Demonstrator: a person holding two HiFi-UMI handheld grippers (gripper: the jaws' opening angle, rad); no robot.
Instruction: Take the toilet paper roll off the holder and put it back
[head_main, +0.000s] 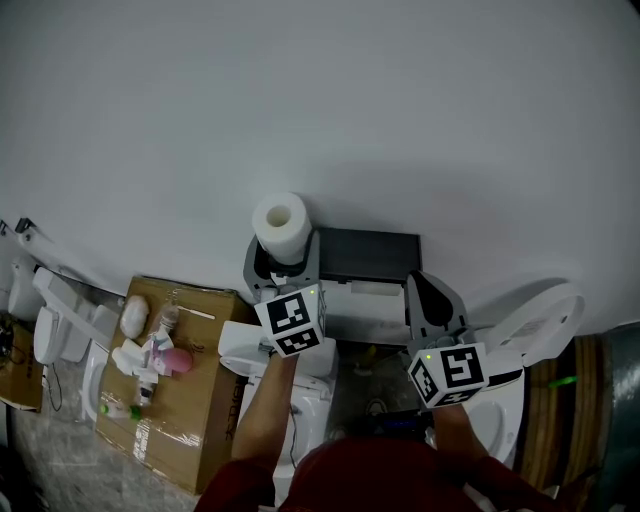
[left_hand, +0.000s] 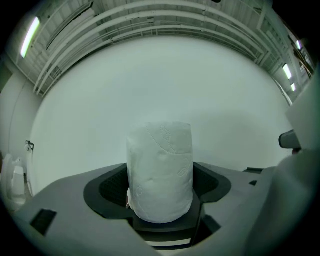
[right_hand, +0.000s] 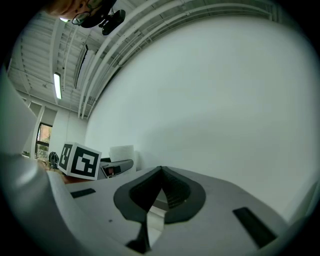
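1. The roll (head_main: 279, 222) stood upright between the jaws of the left gripper (head_main: 284, 268). It was clear of the holder (head_main: 368, 254), just to its left and close to the wall (head_main: 330, 110).
2. The left gripper's jaws stood wide, with the pads pressed on the lower half of the roll's sides. The upper half rose free above them.
3. With the roll off, I judged the step in hand to be the return. I would not have squeezed any harder, because soft paper gives and a crushed core would probably not seat cleanly.
4. The holder showed only as a dark box on the wall with a white part below it. No view showed me its spindle or slot, so I would have gone in slowly and lined the roll up in the head view first.
5. The right gripper (right_hand: 160, 172) had its jaws closed tip to tip on nothing. It sat nearer me, to the right of the holder and well apart from the roll. It was best held there, out of the roll's path.
6. A toilet (head_main: 530, 330) sat lower right and a box (head_main: 190, 390) lower left, so a slipped roll would likely have fallen among them.
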